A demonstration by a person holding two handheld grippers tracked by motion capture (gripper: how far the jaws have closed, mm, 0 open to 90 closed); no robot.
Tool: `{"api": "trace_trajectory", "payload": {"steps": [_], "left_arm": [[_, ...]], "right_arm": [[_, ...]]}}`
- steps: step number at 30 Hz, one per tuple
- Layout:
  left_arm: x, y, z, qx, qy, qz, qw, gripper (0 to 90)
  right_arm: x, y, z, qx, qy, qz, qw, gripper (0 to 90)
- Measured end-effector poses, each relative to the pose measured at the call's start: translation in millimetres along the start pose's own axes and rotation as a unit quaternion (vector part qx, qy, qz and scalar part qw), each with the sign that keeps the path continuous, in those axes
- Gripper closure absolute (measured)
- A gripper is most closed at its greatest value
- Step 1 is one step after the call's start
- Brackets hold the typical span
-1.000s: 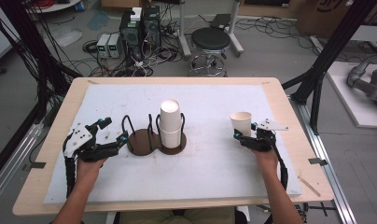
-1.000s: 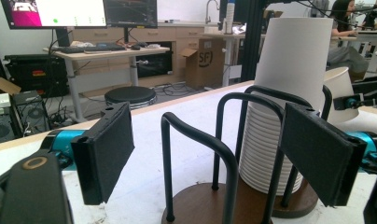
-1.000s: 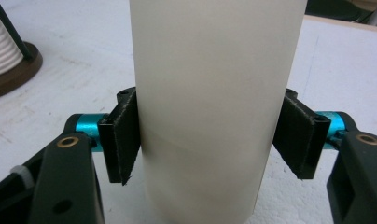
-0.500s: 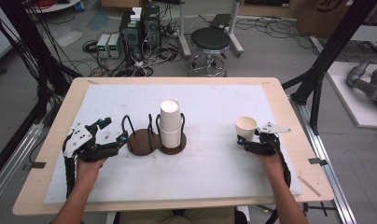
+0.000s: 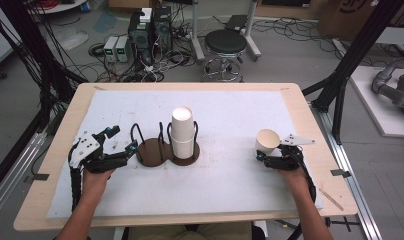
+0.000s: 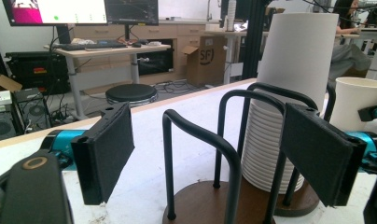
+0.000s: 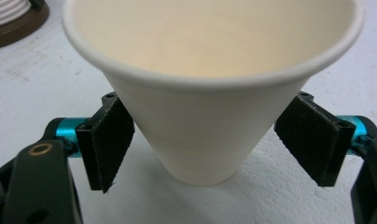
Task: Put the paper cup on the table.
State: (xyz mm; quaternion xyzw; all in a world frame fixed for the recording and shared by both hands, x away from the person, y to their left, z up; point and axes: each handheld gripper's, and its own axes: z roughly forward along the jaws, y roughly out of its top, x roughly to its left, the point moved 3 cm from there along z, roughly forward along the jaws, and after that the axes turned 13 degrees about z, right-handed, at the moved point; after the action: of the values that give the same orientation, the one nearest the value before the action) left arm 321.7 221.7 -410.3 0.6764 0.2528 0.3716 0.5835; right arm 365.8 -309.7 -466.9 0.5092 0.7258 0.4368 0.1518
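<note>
A dark wooden two-place cup holder [image 5: 152, 152] with black wire loops stands mid-table. Its right place holds a tall stack of white paper cups [image 5: 182, 132]; its left place is bare. My left gripper [image 5: 122, 140] is open at the holder's left end. In the left gripper view the wire loops [image 6: 200, 140] rise between its jaws and the stack [image 6: 294, 70] stands behind them. At the right, a single paper cup [image 5: 266, 140] stands upright on the white mat. My right gripper [image 5: 270, 152] is shut on its lower part, with the pads [image 7: 107, 140] against the cup [image 7: 210, 93].
A white mat [image 5: 230, 185] covers most of the wooden table [image 5: 55, 165]. A stool [image 5: 227, 42], computer boxes [image 5: 150, 25] and cables lie on the floor beyond the far edge. Black frame posts [image 5: 340, 85] stand at the table's sides.
My right gripper has carried the single cup a little to the right and toward me, and lower. The left gripper and the holder have stayed put.
</note>
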Motion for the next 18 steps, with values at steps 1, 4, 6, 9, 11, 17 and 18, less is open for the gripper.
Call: {"api": "trace_trajectory", "payload": {"steps": [1,4,6,9,11,17,18], "left_arm": [[0.2,-0.3,0.1,0.000,-0.001,0.000,1.0000,17.8],[0.9,-1.0,0.3,0.003,-0.002,-0.004,1.0000,17.7],[1.5,-1.5,0.4,0.004,-0.002,-0.004,1.0000,17.4],[2.3,-2.2,0.6,0.006,-0.003,-0.009,0.9999,16.7],[2.9,-2.5,0.6,0.005,0.000,-0.014,0.9999,15.8],[3.5,-3.9,1.4,0.008,-0.008,-0.020,0.9997,15.5],[3.1,-4.2,1.9,0.010,-0.006,-0.022,0.9997,15.5]], "right_arm": [[-0.3,0.1,-0.6,-0.002,0.002,-0.001,1.0000,20.5],[-1.0,-1.9,-4.0,0.000,-0.002,0.001,1.0000,20.5],[-1.0,-3.2,-10.1,-0.003,-0.003,-0.001,1.0000,20.5],[0.9,-4.9,-22.6,-0.014,0.000,0.008,0.9999,20.5],[1.8,-7.0,-32.7,-0.024,-0.008,0.003,0.9997,20.5],[6.4,-9.9,-63.5,-0.068,0.000,0.006,0.9977,20.5],[7.8,-8.6,-67.9,-0.078,0.003,0.009,0.9969,20.5]]}}
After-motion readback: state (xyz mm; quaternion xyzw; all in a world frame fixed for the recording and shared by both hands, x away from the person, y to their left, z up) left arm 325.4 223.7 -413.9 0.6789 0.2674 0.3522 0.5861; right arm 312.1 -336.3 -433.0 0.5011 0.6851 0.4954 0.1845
